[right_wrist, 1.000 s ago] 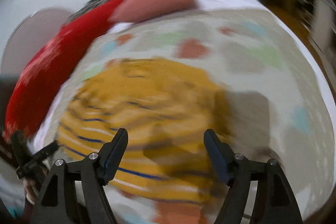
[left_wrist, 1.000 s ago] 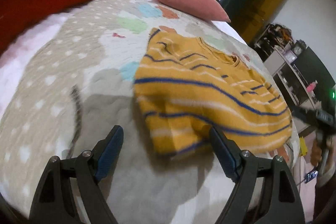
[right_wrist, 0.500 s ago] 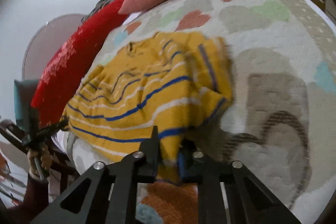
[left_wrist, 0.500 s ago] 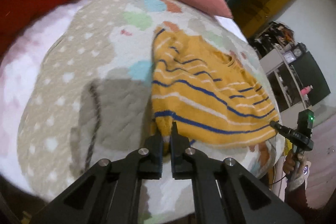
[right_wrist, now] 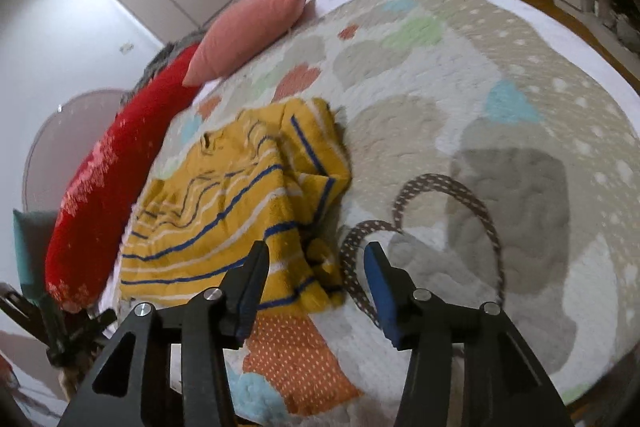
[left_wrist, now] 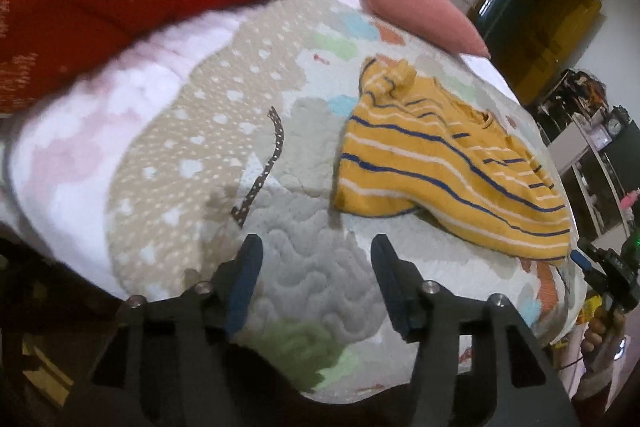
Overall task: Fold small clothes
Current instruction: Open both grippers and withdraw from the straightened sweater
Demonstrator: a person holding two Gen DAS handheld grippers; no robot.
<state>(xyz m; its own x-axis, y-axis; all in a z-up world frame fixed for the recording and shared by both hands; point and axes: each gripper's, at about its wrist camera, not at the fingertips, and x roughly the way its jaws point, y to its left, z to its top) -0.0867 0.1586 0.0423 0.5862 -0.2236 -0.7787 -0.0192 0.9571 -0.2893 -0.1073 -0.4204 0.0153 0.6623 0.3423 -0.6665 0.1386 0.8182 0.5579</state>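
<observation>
Both claws, left gripper point(left_wrist: 316, 281) and right gripper point(right_wrist: 314, 277), have just been opening and stand spread with nothing between them, the yellow striped sweater point(left_wrist: 440, 163) released, half-folded and rumpled on the quilt point(left_wrist: 200, 131), apparently for regripping.

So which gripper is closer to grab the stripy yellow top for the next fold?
Probably the right gripper: the yellow striped knit top lies between its open jaws. The left gripper hovers over bare quilt.

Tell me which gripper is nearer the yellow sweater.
Right. The right gripper sits open right at the sweater's near hem; the left gripper is open over bare quilt, apart from it.
</observation>
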